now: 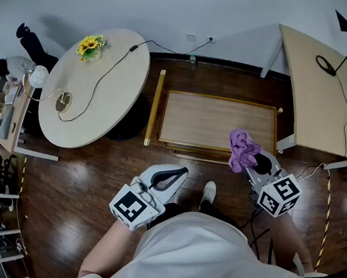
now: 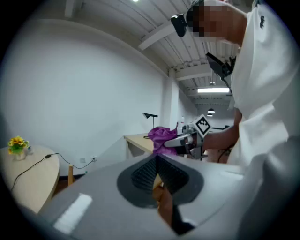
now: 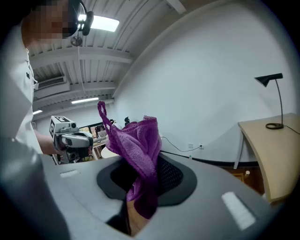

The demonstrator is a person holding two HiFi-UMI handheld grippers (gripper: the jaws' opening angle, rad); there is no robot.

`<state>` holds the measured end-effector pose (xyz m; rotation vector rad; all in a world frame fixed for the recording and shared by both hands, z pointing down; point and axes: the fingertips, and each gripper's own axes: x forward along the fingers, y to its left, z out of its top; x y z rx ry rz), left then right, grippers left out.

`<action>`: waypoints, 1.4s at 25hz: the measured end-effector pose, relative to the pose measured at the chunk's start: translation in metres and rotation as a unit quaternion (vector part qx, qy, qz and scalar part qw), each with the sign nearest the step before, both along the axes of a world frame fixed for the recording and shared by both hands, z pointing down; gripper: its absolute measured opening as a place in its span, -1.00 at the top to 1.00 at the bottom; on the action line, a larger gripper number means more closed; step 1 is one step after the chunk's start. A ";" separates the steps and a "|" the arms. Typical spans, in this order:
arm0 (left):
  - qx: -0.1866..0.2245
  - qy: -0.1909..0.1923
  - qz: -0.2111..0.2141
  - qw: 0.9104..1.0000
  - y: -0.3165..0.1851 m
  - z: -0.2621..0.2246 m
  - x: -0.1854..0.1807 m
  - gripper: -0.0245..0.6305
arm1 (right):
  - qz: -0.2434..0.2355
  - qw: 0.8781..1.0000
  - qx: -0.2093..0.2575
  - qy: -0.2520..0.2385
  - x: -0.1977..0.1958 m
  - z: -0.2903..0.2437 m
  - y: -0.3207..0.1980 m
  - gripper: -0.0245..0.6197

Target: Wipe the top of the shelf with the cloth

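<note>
Shelf (image 1: 212, 118) is sitting on the wood floor (image 1: 77, 187) between round table (image 1: 105, 92) and desk (image 1: 317, 100). I'm holding my right gripper (image 1: 255, 164) by its front right corner, jaws clamping the purple cloth (image 1: 242, 149). Left gripper (image 1: 173, 177) is hanging by my body, jaws closed, empty.

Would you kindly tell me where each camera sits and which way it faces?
Head view: on the person's head, looking steeply down at the shelf; the left gripper, right gripper, torso and a shoe show.
Left gripper view: on the left gripper, looking across its shut jaws toward the right gripper; torso at right.
Right gripper view: on the right gripper, past jaws shut on the cloth, toward the left gripper; torso at left.
Shared: the gripper views face each other; both show the cloth.
</note>
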<state>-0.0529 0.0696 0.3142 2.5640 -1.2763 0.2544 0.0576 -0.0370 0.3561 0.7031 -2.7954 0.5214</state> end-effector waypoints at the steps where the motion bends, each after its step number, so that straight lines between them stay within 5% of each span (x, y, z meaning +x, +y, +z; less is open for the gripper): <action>1: 0.001 -0.003 0.001 1.000 -0.012 0.002 0.002 0.87 | -0.007 1.000 0.000 0.003 -0.001 0.005 -0.014 0.61; 6: 0.013 -0.011 0.013 1.000 -0.058 0.002 0.000 0.87 | -0.034 0.999 -0.018 0.016 -0.027 0.033 -0.067 0.61; 17: 0.003 -0.006 0.028 1.000 -0.117 0.008 -0.098 0.87 | -0.046 0.992 -0.110 0.041 -0.184 0.134 -0.156 0.61; 23: -0.015 -0.009 0.041 0.999 -0.137 0.021 -0.148 0.87 | -0.025 0.979 -0.195 0.059 -0.269 0.221 -0.191 0.61; 28: -0.031 -0.007 0.051 0.998 -0.145 0.032 -0.173 0.87 | -0.013 0.962 -0.270 0.026 -0.324 0.263 -0.211 0.61; 35: -0.047 -0.004 0.054 0.997 -0.150 0.053 -0.203 0.87 | -0.016 0.955 -0.290 0.064 -0.363 0.318 -0.221 0.61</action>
